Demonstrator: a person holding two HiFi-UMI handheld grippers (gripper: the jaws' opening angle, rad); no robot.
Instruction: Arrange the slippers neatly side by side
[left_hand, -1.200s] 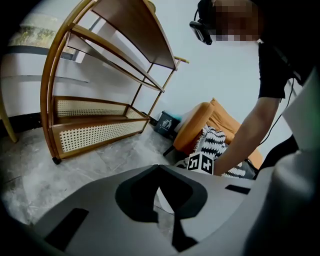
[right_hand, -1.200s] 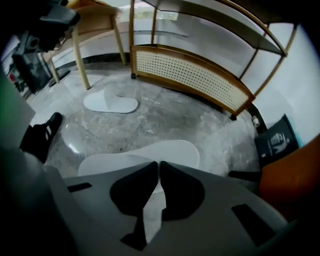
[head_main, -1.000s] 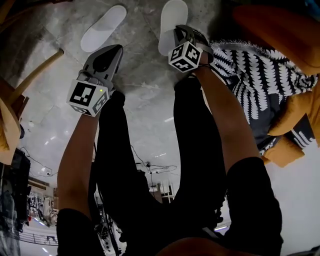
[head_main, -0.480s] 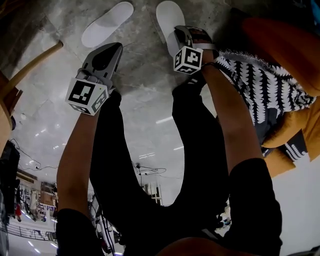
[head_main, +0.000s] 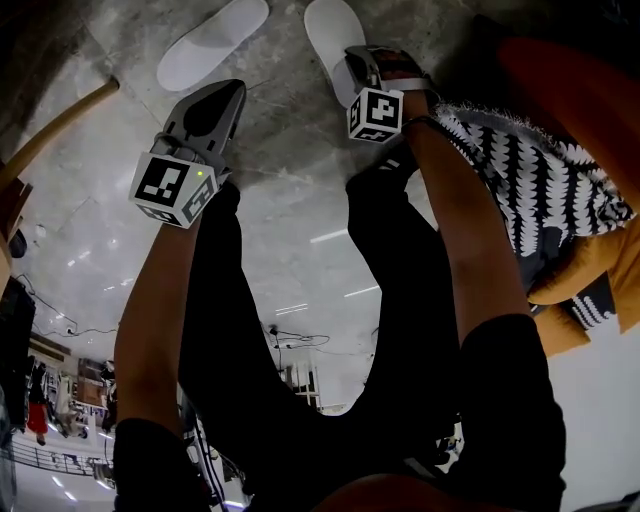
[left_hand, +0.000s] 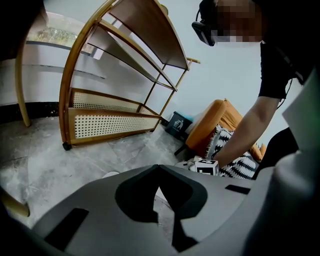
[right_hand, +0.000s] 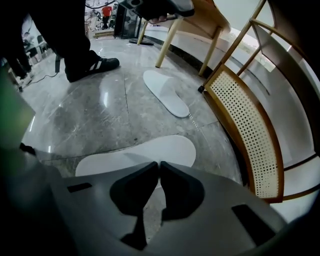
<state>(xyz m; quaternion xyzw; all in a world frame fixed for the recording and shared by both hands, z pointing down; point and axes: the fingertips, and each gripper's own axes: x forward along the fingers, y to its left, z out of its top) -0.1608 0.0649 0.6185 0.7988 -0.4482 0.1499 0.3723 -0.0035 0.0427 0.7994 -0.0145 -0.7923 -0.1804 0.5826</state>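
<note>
Two white slippers lie on the grey stone floor. The left slipper (head_main: 212, 42) (right_hand: 166, 93) lies slanted, free of both grippers. The right slipper (head_main: 330, 45) (right_hand: 150, 152) runs under my right gripper (head_main: 372, 72) (right_hand: 159, 165), which points steeply down and is shut on its near edge. My left gripper (head_main: 208, 112) (left_hand: 157, 168) hovers just short of the left slipper, shut with nothing in it. In the left gripper view most of the slippers is hidden behind the jaws; a white sliver (left_hand: 111, 174) shows.
An orange armchair (head_main: 590, 110) with a black-and-white throw (head_main: 540, 170) stands close on the right. A curved wooden rattan shelf (left_hand: 110, 120) (right_hand: 245, 125) stands beyond the slippers. A wooden chair leg (head_main: 55, 130) reaches in at the left. A person's black shoe (right_hand: 92, 65) stands farther off.
The right slipper has swung with my right gripper, its far end turning left toward the other slipper. Both grippers have sunk a little. The left slipper has not moved.
</note>
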